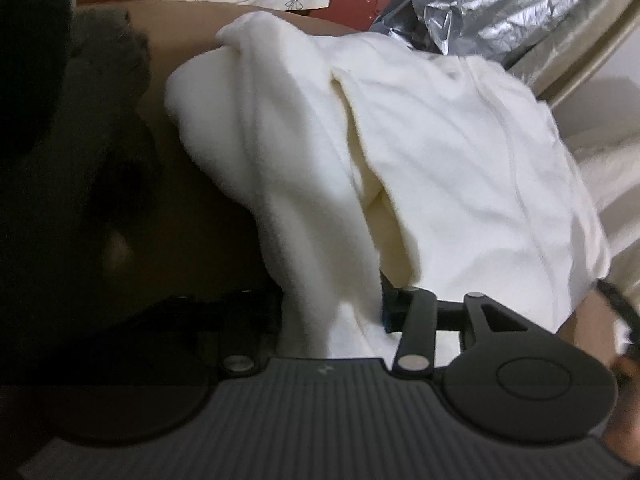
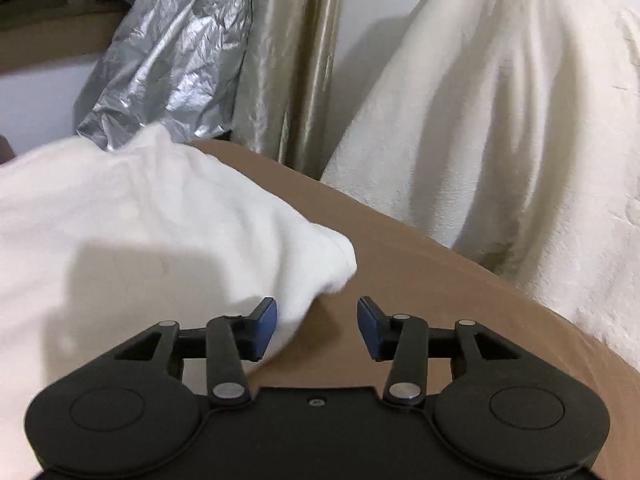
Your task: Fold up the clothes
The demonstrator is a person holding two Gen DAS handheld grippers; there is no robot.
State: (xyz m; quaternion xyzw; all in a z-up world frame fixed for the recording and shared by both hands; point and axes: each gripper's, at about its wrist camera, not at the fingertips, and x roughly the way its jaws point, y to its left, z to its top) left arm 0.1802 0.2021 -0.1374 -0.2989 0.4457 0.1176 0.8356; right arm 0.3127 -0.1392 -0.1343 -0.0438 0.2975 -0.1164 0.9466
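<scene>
On the brown tabletop (image 2: 420, 264) | white fleece garment (image 1: 420, 152) lies bunched | my left claw (image 1: 332, 316) buried in its folds, grip impossible to tell | my right claw (image 2: 317, 330) apart, left pad touching the garment's edge, nothing clamped.

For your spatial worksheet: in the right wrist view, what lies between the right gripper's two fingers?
Mostly bare brown surface. The white garment's corner reaches in beside the left finger; the right gripper stands open, clamping nothing.
</scene>
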